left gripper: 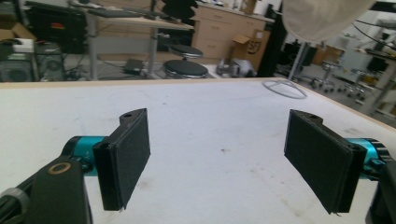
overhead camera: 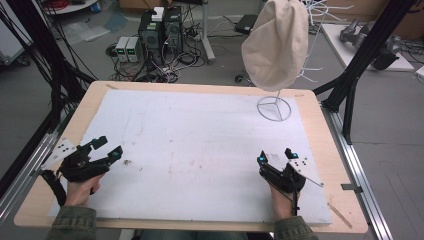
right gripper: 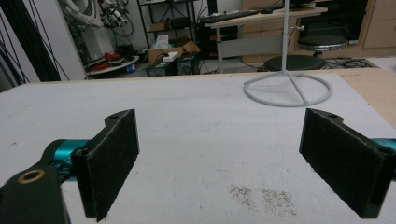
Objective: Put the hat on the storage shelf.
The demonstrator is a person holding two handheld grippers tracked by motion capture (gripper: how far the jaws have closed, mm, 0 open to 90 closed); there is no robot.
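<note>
Cream cap (overhead camera: 276,42) on a white wire stand (overhead camera: 274,108); black claws, teal joints; white mat (overhead camera: 200,145) over the pale wood table (overhead camera: 327,160).

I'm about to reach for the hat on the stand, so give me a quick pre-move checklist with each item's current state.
1. Left claw open, nothing between its jaws: ok.
2. Right claw open, nothing between its jaws: ok.
3. Beige hat sitting on the white wire stand: ok.
4. Stand's ring base flat on the white mat, far right corner: ok.
5. Path across the mat from both claws to the stand free of objects: ok.
6. How firmly the hat sits on the stand: cannot tell.
</note>
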